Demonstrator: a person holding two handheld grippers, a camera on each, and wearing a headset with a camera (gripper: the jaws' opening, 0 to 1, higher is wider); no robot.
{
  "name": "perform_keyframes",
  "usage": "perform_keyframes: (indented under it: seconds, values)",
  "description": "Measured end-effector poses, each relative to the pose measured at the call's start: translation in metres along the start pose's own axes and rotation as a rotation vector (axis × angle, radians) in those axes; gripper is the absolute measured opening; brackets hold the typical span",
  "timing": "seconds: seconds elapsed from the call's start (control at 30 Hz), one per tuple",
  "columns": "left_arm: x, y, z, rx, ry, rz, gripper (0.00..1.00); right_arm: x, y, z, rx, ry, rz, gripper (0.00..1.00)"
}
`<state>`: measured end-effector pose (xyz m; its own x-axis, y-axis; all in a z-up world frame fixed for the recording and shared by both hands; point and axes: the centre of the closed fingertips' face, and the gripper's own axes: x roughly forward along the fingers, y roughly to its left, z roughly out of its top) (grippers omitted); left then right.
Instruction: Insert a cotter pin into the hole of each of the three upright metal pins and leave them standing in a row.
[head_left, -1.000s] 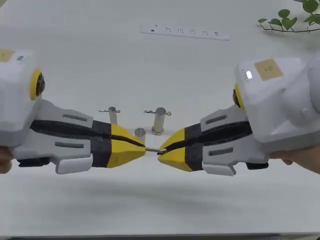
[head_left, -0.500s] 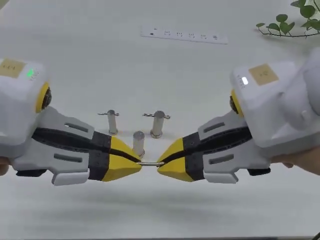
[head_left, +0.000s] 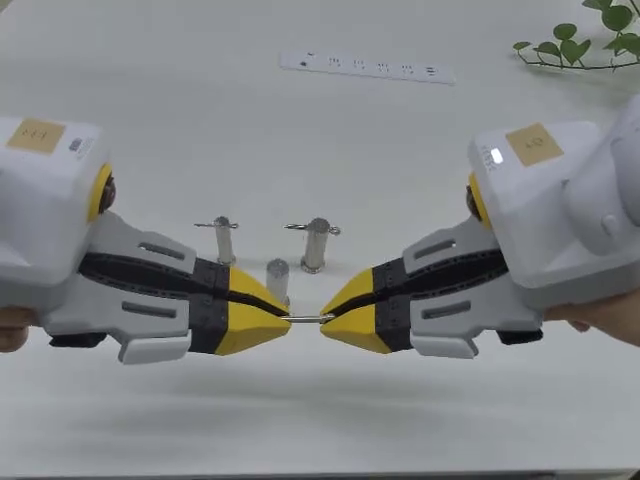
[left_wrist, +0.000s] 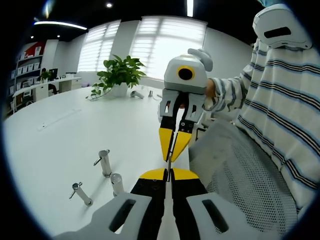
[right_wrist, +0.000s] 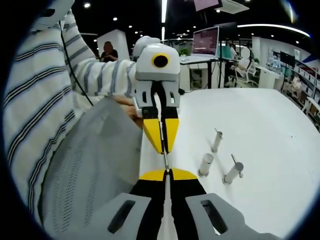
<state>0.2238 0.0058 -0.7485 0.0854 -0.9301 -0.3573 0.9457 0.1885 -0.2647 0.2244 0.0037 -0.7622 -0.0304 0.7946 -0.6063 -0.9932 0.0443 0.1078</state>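
Three upright metal pins stand in the middle of the white table. The far left pin (head_left: 224, 242) and far right pin (head_left: 316, 245) each carry a cotter pin through the top. The nearer plain pin (head_left: 278, 281) has none. Just in front of the plain pin, a thin cotter pin (head_left: 306, 318) hangs level between my two grippers. My left gripper (head_left: 284, 318) is shut on one end and my right gripper (head_left: 327, 318) on the other, tip to tip. The same cotter pin (left_wrist: 170, 161) (right_wrist: 164, 159) runs between the yellow tips in both gripper views.
A white power strip (head_left: 366, 68) lies at the back of the table (head_left: 180, 120). A leafy plant sprig (head_left: 580, 45) reaches in at the back right. A person's striped sleeve (left_wrist: 280, 110) and a mesh chair (left_wrist: 235, 165) are behind the grippers.
Both grippers keep hold of the cotter pin. They have sunk slightly and come a little nearer to me, in front of the plain pin. The head view has shifted a little.
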Motion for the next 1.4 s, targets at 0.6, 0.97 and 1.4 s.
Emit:
perform_keyframes:
  seconds: [0.6, 0.97, 1.4]
  values:
    - [-0.009, 0.048, -0.028, -0.040, 0.044, 0.202, 0.30, -0.002, -0.039, -0.031, 0.100, 0.062, -0.142, 0.04]
    - [0.003, 0.081, -0.058, -0.048, 0.103, 0.288, 0.34, -0.002, -0.055, -0.044, 0.153, 0.075, -0.187, 0.04]
    - [0.022, 0.100, -0.063, -0.046, 0.084, 0.336, 0.31, 0.004, -0.063, -0.048, 0.181, 0.075, -0.202, 0.04]
